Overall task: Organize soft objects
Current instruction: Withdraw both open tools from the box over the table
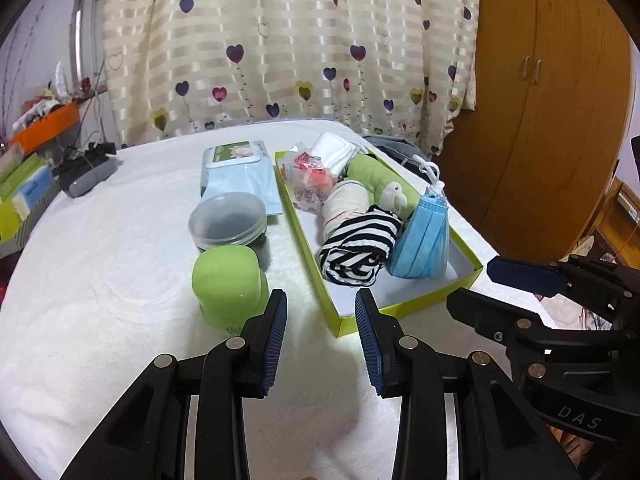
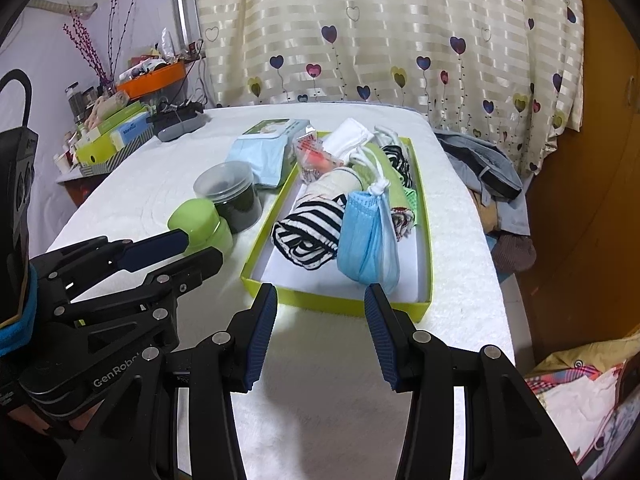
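Observation:
A lime-green shallow box lies on the white table and holds soft things: a black-and-white striped roll, a folded blue face mask, a cream roll, a green towel, a white cloth and a red-printed packet. My left gripper is open and empty, just short of the box's near left corner. My right gripper is open and empty at the box's near edge. Each gripper shows in the other's view, the right one and the left one.
Left of the box stand a green-capped bottle, a clear-lidded dark jar and a pack of wipes. A grey case lies at the far left. Clothes pile beside the table's right edge.

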Motion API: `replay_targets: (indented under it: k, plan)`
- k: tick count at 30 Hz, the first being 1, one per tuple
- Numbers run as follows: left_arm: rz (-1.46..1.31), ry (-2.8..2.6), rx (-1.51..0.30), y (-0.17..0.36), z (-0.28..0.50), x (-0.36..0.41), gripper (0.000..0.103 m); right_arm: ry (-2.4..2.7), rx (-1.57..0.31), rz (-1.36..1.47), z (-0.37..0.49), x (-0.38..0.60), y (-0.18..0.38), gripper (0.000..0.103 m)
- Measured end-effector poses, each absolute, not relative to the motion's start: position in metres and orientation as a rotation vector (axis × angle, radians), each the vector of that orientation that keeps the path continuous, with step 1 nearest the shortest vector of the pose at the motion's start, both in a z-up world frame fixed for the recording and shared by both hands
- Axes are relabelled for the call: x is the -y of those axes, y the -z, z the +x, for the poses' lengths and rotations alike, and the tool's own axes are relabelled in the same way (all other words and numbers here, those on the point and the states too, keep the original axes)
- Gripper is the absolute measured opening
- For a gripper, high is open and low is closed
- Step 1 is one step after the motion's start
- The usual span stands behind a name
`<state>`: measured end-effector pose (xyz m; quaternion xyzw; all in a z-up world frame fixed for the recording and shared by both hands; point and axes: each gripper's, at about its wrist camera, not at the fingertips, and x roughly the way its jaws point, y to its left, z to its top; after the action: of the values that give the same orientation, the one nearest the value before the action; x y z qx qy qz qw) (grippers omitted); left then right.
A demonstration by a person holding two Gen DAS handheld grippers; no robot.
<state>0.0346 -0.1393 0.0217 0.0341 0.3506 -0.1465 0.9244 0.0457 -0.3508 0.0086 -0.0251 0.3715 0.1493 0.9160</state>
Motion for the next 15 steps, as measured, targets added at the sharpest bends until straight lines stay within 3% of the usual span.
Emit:
replay_targets:
  k: [15]
  plan:
    - [0.075,0.305,-0.728,-0.0169,0.0322,0.1382,0.034,-0.314,-0.784,-0.048,0.0459,0.3493,-0.0016,0.047]
